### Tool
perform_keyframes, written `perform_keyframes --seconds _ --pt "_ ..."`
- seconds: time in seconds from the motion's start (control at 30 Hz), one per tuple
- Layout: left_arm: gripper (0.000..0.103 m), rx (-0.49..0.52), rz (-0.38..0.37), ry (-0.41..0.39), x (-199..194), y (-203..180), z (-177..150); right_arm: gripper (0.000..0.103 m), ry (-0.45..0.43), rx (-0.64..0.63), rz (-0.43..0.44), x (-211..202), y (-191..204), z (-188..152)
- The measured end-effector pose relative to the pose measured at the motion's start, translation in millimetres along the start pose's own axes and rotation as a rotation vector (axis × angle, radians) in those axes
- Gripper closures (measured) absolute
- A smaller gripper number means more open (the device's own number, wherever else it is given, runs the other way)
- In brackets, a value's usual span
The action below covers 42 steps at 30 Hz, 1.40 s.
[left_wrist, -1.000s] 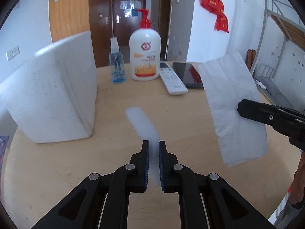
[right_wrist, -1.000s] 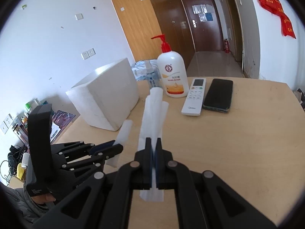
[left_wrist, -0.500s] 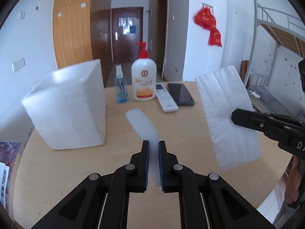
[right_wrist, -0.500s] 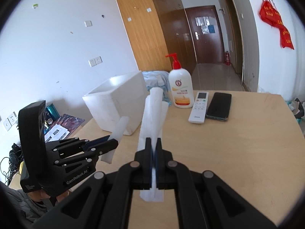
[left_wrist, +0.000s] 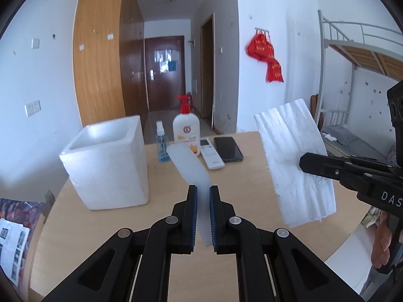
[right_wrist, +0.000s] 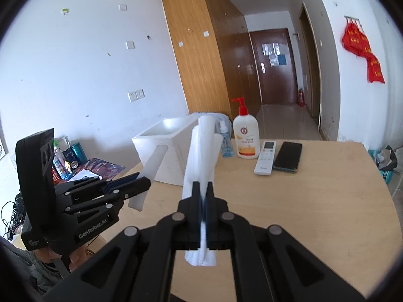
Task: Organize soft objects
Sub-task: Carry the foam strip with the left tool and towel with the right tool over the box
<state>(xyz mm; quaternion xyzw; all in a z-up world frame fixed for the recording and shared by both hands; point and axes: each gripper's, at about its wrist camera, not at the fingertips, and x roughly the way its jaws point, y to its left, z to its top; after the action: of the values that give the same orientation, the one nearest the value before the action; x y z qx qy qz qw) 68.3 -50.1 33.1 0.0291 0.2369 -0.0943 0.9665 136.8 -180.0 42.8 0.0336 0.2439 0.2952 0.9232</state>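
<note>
Nearest the left wrist camera, the left tongs (left_wrist: pixel 203 201) stand narrow, their blue-lined pads pinching a thin, translucent white strip (left_wrist: pixel 189 162) that rises edge-on between them and leans up and away over the surface (left_wrist: pixel 246 181). To their right, the right tongs (left_wrist: pixel 302 162) reach in from the side and clamp a folded white paper towel (left_wrist: pixel 294 166), which hangs clear of the surface with its lower edge drooping. In the right wrist view the same right tongs (right_wrist: pixel 203 191) are closed tight on the paper towel (right_wrist: pixel 201 156), seen almost edge-on as a tall upright fold, and the left tongs (right_wrist: pixel 144 180) show at the left with the strip (right_wrist: pixel 148 168) in their grip, a person's hand (right_wrist: pixel 73 254) under the tool's body. Further back on the surface sits an open white foam box (left_wrist: pixel 108 161), just left of the strip. Behind it, toward the far edge, stand a small blue spray bottle (left_wrist: pixel 161 146) and a white pump bottle (left_wrist: pixel 186 130) with a red pump, then a white remote control (left_wrist: pixel 211 153) and a dark phone (left_wrist: pixel 228 148) lying side by side. Beyond are a dark brown door (left_wrist: pixel 165 73), red hangings (left_wrist: pixel 267 58) on the wall and a bunk bed (left_wrist: pixel 362 58).
</note>
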Motion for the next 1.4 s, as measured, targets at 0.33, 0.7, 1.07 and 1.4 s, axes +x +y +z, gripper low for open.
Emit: perform_keyframes --seconds 0.33,0.7,1.07,1.4 --pt "0.093 0.015 0.002 -0.078 -36 -5 2 0.099 -0.072 -0.037 -0.013 -33 19 -5" --pt "0.093 0.028 0.001 -0.125 -65 -8 0 0.099 -0.116 -0.071 -0.004 -53 35 -9" --pt "0.093 0.023 0.038 -0.134 -68 -1 -3 0.099 -0.115 -0.077 0.027 -51 43 -7" --pt "0.093 -0.006 0.101 -0.127 -72 19 -5 0.099 -0.088 -0.095 0.093 -28 57 -4"
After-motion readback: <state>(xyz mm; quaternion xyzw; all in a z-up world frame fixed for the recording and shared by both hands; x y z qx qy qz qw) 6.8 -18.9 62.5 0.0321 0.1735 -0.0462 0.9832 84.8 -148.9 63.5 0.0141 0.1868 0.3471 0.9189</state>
